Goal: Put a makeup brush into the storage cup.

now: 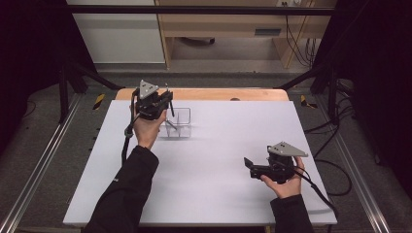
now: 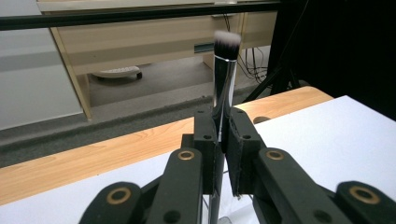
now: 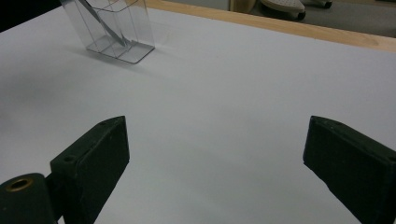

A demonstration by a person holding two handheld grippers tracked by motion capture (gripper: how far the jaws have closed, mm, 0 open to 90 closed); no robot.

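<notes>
My left tool (image 2: 223,140) was clamped on the handle of a makeup brush (image 2: 225,70), held upright, bristles up, just above the clear organizer (image 1: 178,122) on the worktop (image 1: 214,160). It looked light, stiff and glossy, so slippery; gripping mid-handle seemed safest. My right tool (image 3: 215,158) stood apart, empty.

- makeup brush (image 2: 225,79): bristle tip blurred at top centre of the left gripper view; lower handle hidden behind the jaws.
- clear organizer (image 3: 110,29): top cut off by upper edge of the right gripper view; contents unclear.
- right gripper (image 3: 215,163): right jaw cropped at the frame's right edge.
</notes>
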